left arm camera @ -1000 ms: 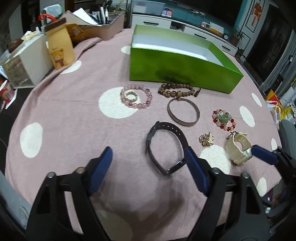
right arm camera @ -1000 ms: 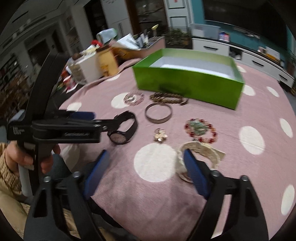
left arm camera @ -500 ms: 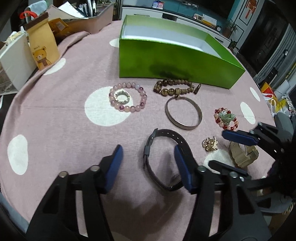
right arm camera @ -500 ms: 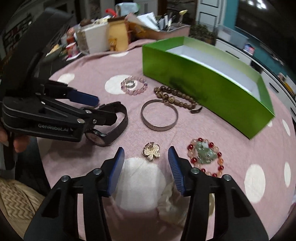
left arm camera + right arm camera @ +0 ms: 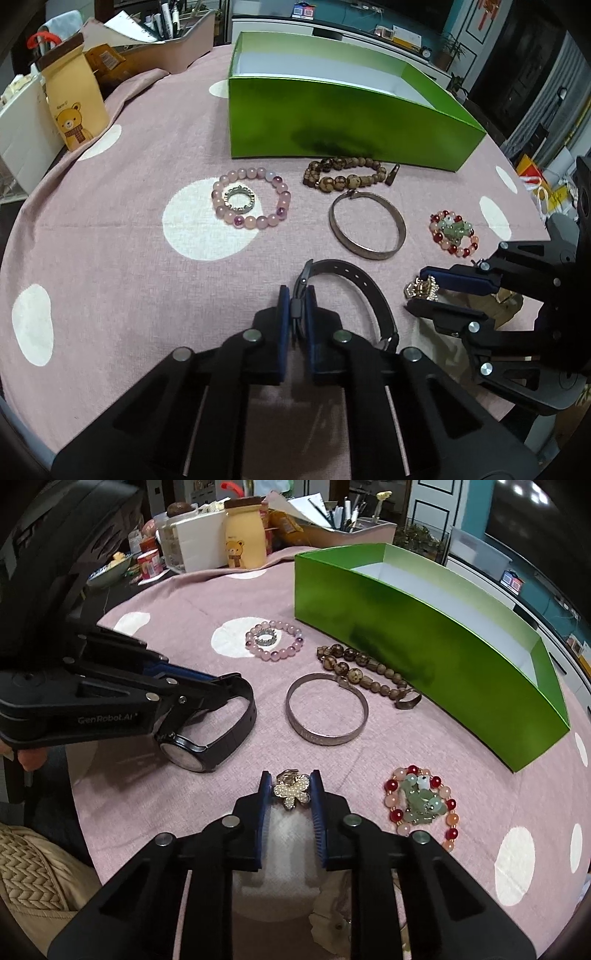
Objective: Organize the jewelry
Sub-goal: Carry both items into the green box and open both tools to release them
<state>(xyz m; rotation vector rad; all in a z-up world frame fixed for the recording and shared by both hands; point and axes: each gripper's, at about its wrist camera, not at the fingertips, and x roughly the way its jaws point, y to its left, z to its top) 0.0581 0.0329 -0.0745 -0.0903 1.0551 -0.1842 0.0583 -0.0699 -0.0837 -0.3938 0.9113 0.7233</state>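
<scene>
Left gripper (image 5: 295, 299): jaws just closed, clamped on strap of black watch (image 5: 354, 284), lying on pink dotted tablecloth (image 5: 110, 229). Right gripper (image 5: 291, 786): just closed, pads apparently pinching pearl flower brooch (image 5: 291, 788). Beyond: metal bangle (image 5: 327, 710), pink bead bracelet (image 5: 251, 201), brown beads (image 5: 343, 173), green box (image 5: 351, 114).
</scene>
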